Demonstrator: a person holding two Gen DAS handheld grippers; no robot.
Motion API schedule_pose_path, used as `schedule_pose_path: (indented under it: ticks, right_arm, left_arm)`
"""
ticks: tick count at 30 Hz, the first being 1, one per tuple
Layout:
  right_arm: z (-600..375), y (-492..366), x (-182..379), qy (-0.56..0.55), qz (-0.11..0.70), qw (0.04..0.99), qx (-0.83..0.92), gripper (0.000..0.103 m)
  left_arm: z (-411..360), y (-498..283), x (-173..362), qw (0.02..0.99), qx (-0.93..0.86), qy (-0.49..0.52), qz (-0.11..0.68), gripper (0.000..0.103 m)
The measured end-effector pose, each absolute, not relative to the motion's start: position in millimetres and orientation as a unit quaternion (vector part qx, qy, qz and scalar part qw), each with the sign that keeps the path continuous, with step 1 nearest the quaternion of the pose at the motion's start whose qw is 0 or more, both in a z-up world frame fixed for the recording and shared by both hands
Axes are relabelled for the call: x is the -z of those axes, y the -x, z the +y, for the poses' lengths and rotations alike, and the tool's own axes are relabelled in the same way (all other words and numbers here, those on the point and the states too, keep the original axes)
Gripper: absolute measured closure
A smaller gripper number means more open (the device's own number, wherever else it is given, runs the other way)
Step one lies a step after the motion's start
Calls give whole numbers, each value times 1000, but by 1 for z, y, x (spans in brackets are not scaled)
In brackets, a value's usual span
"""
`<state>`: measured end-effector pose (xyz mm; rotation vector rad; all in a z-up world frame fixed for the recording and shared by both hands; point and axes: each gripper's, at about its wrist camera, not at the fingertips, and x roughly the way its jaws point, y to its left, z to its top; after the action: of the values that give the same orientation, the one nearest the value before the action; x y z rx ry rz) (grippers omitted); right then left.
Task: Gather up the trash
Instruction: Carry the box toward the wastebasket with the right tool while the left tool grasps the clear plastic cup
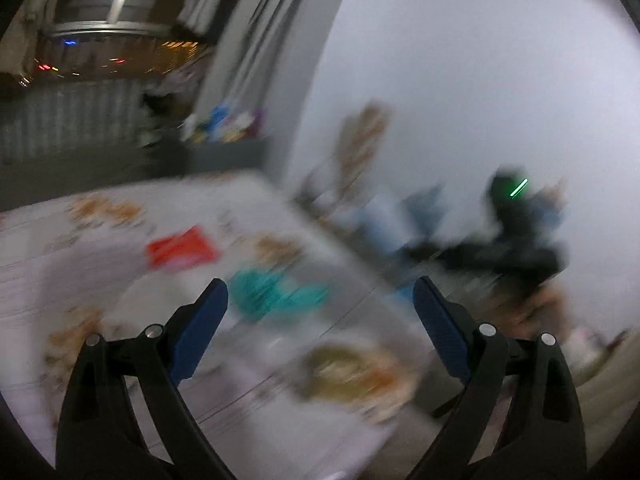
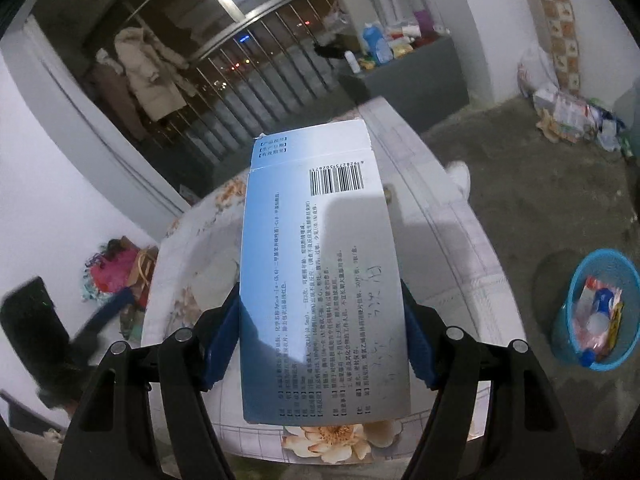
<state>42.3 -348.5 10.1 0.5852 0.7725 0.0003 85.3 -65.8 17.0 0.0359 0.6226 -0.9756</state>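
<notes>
Here the right gripper (image 2: 320, 328) is clenched on a flattened blue-and-white medicine box (image 2: 320, 276), held above the flower-patterned table (image 2: 460, 240). Right of that table, on the floor, stands a blue bin (image 2: 560, 320) with wrappers inside. The left gripper (image 1: 320, 308) is spread wide over the same table, where blurred red (image 1: 180, 248) and teal wrappers (image 1: 272, 292) lie.
</notes>
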Motion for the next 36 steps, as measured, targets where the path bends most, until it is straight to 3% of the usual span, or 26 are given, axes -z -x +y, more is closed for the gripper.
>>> schedule_pose_path:
  ticks: [5, 10, 17, 24, 36]
  right_arm:
    - [-350, -46, 7, -290, 387, 875, 2, 33]
    - [-352, -49, 17, -296, 395, 869, 1, 33]
    - [-360, -41, 26, -312, 394, 865, 6, 33]
    - [-367, -34, 29, -321, 387, 865, 10, 33]
    - [-406, 7, 12, -344, 332, 877, 51, 33]
  left_arm:
    - [-84, -95, 21, 832, 432, -38, 345, 14]
    - [-93, -107, 36, 829, 419, -9, 370, 27]
    - [-124, -101, 46, 841, 378, -117, 368, 59]
    - [-115, -116, 53, 860, 318, -113, 383, 98]
    - [-110, -123, 0, 904, 275, -109, 310, 99]
